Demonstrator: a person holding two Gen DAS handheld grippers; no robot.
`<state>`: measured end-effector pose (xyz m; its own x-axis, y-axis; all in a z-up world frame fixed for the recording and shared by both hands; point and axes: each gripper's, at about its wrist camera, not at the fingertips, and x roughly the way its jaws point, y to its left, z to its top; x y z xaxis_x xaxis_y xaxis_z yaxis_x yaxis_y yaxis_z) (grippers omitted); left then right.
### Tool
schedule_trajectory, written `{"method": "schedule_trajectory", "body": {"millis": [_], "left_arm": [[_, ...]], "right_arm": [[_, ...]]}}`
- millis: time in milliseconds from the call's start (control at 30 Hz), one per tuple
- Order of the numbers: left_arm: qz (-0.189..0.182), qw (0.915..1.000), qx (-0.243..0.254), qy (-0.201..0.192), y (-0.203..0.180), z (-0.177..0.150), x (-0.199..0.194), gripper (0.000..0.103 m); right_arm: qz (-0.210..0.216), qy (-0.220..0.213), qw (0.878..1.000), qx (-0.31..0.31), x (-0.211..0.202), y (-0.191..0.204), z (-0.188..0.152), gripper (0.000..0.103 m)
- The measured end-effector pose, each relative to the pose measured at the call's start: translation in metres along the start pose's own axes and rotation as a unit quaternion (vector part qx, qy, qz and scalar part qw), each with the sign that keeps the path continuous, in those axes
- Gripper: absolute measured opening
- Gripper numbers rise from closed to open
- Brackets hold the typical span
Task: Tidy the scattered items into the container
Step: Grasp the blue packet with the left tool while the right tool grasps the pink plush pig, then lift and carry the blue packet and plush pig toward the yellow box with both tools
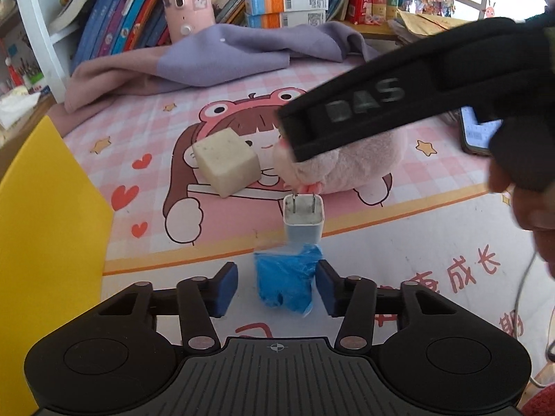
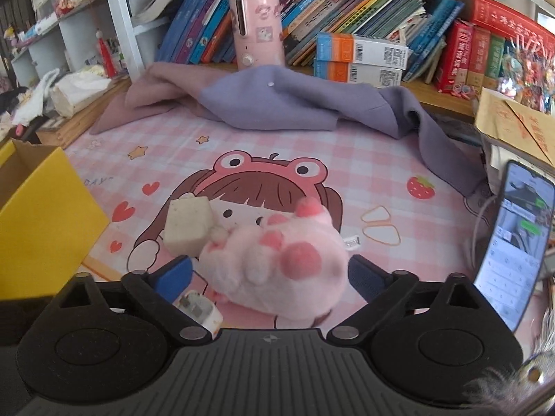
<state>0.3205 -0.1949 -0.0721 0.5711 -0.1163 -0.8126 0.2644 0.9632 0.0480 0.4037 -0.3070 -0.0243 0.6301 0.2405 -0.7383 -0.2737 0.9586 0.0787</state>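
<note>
Pink plush toy (image 2: 277, 260) fills the gap between the right gripper (image 2: 270, 277) fingers, which seem to be pressing its sides, though blur hides contact. "DAS" reads on that tool's body. Left gripper (image 1: 276, 286) spread wide around a blue packet (image 1: 285, 279); white charger (image 1: 304, 220) just beyond. Yellow box (image 2: 45, 228) at left.

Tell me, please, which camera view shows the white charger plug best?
The left wrist view: the charger plug stands unobstructed, both prongs visible, behind the blue packet. The right wrist view shows only part of it, behind the gripper linkage.
</note>
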Motion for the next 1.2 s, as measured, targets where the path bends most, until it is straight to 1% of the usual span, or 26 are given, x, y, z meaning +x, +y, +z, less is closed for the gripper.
{"method": "schedule_trajectory", "body": {"millis": [67,200,300,433,500,533,567,667,700,833,1033,1200], "left_arm": [[-0.004,1.0,-0.001,0.004,0.0,-0.001,0.002,0.038],[-0.009,0.9999,-0.009,0.001,0.002,-0.004,0.001,0.037],[-0.01,0.9999,-0.011,-0.003,0.002,-0.005,0.001,0.036],[-0.013,0.9998,-0.013,-0.009,0.002,-0.006,0.001,0.034],[-0.013,0.9998,-0.014,-0.01,0.001,-0.006,0.001,0.032],[-0.013,0.9997,-0.015,-0.01,0.002,-0.006,0.001,0.032],[-0.014,0.9997,-0.015,-0.01,0.001,-0.006,0.001,0.031],[-0.021,0.9996,-0.015,-0.009,0.002,-0.006,-0.001,0.03],[-0.021,0.9996,-0.015,-0.01,0.002,-0.006,-0.002,0.03],[-0.024,0.9994,-0.014,-0.021,0.003,-0.005,-0.011,0.03],[-0.025,0.9992,-0.007,-0.03,0.0,-0.008,-0.025,0.03],[-0.024,0.9987,-0.006,-0.045,-0.001,-0.011,-0.044,0.029]], "right_arm": [[-0.012,0.002,1.0,-0.01,0.008,0.004,0.002,0.103],[-0.03,0.016,0.999,-0.012,0.028,0.006,0.003,0.103],[-0.028,0.015,0.999,0.002,0.036,0.0,0.004,0.103],[-0.026,0.014,1.0,0.001,0.043,-0.003,0.009,0.103],[-0.021,0.014,1.0,-0.001,0.044,-0.004,0.01,0.099],[-0.019,0.011,1.0,-0.004,0.043,-0.004,0.01,0.096],[-0.017,0.009,1.0,-0.007,0.042,-0.004,0.01,0.092],[-0.011,0.002,1.0,-0.004,0.037,-0.007,0.012,0.084],[-0.011,-0.001,1.0,-0.001,0.034,-0.009,0.012,0.083],[-0.012,-0.018,1.0,0.002,0.018,-0.014,0.011,0.083],[-0.015,-0.024,0.999,0.015,-0.001,-0.02,0.005,0.083],[-0.018,-0.033,0.999,0.023,-0.023,-0.022,-0.005,0.083]]}}
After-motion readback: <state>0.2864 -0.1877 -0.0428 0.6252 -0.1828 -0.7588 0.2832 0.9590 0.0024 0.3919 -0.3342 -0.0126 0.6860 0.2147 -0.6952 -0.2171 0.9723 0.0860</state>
